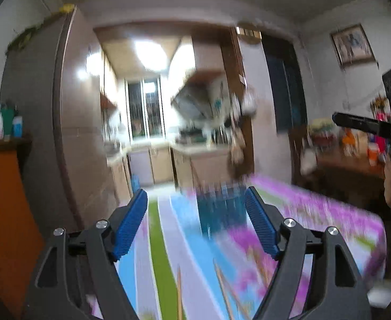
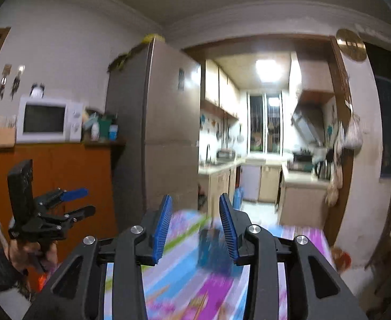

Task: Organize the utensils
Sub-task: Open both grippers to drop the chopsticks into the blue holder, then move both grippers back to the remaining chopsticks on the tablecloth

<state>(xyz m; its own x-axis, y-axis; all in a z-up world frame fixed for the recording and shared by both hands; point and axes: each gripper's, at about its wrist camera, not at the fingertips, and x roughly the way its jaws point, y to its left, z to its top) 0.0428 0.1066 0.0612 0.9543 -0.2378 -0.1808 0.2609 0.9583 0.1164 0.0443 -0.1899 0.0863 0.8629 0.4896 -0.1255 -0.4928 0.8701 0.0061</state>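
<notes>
Both wrist cameras are looking forward along their own blue-padded fingers, low and close over a colourful tablecloth [image 1: 184,240], toward a lit kitchen doorway [image 2: 264,122] beyond. The left view is sitting nearer the refrigerator [image 1: 40,122], catching the right gripper [image 1: 355,122] at its right edge; the right view is taking in the left gripper [image 2: 86,201] at lower left. Both are sharing the tablecloth, refrigerator and kitchen, blurred.
</notes>
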